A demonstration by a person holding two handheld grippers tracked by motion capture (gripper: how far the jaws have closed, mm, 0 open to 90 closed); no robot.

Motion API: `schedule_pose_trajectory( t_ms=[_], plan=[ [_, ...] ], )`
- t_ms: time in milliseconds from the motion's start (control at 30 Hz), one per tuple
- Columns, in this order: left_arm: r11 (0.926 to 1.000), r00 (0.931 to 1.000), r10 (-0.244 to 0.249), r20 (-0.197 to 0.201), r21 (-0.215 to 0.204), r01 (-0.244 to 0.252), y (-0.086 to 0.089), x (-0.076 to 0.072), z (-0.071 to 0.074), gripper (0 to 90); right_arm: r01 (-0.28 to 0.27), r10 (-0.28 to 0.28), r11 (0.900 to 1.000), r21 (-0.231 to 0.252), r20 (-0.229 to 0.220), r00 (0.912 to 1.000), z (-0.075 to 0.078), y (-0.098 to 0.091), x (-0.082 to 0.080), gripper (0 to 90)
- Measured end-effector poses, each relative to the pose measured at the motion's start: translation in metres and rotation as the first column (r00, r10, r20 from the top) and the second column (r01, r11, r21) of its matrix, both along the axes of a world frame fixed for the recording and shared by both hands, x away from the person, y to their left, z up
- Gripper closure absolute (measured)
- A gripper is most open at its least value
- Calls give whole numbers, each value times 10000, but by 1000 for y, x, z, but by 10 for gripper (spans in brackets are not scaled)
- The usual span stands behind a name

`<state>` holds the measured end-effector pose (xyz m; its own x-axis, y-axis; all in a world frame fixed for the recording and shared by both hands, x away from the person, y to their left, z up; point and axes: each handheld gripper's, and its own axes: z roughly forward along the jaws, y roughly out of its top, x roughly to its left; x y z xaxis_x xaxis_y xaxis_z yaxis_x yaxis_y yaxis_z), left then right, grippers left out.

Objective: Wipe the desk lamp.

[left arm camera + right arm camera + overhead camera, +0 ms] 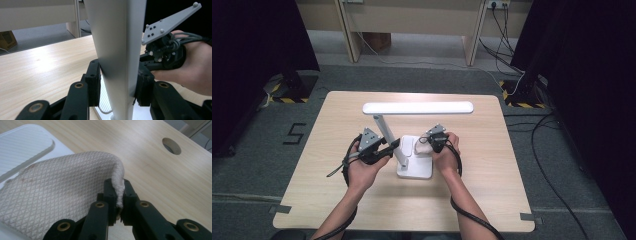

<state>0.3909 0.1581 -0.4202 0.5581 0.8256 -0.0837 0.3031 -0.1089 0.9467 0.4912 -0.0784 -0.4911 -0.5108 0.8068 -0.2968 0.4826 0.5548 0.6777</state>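
White slab-shaped lamp base [419, 167]: beige waffle-weave cloth [57, 192], pinched in right fingers [119, 195], lies at its 12 o'clock; left fingers [93, 82] clamp the white upright stem [117, 57].

Light wood bench [362, 200] on grey carpet floor [257, 165], tape tabs at its near corners. A "5" [294, 133] marked on the floor to the left. Black curtains [257, 45] on both sides. Beige wooden furniture legs [349, 37] at the far wall. Yellow-black hazard tape [287, 100] on stand bases. Cables [557, 165] trail at the right. A round hole [171, 145] in the benchtop.
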Motion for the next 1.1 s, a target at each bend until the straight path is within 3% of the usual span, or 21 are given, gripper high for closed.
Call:
schedule_pose_trajectory(
  t_ms=[133, 267, 333, 500, 633, 800, 1100],
  plan=[
    [10000, 10000, -10, 5, 8, 10, 0, 0, 0, 624, -58, 53, 9998, 211, 256, 9997, 11, 5, 5, 859],
    [10000, 10000, -10, 1, 12, 10, 0, 0, 0, 624, -680, 658, 9953, 697, 335, 9973, 24, 31, 10, 859],
    [10000, 10000, -15, -10, 25, 15, 0, 0, 0, 624, -1271, 1238, 9890, 761, 473, 9912, 27, 46, 14, 858],
    [10000, 10000, -28, -18, 28, 28, 0, 0, 0, 624, -2061, 2056, 9753, 797, 134, 9785, 19, 80, 21, 858],
    [10000, 10000, -39, -15, -15, 39, 0, 0, 0, 624, -2426, 2459, 9659, 905, -272, 9689, 6, 90, 24, 858],
    [10000, 10000, -13, 0, 8, 13, 0, 0, 0, 622, -2426, 2458, 9666, 823, -312, 9688, 6, 89, 26, 857],
    [10000, 10000, 53, 22, 43, -53, -1, 0, 0, 622, -1698, 1725, 9829, 711, -335, 9844, 3, 60, 28, 857]
  ],
)
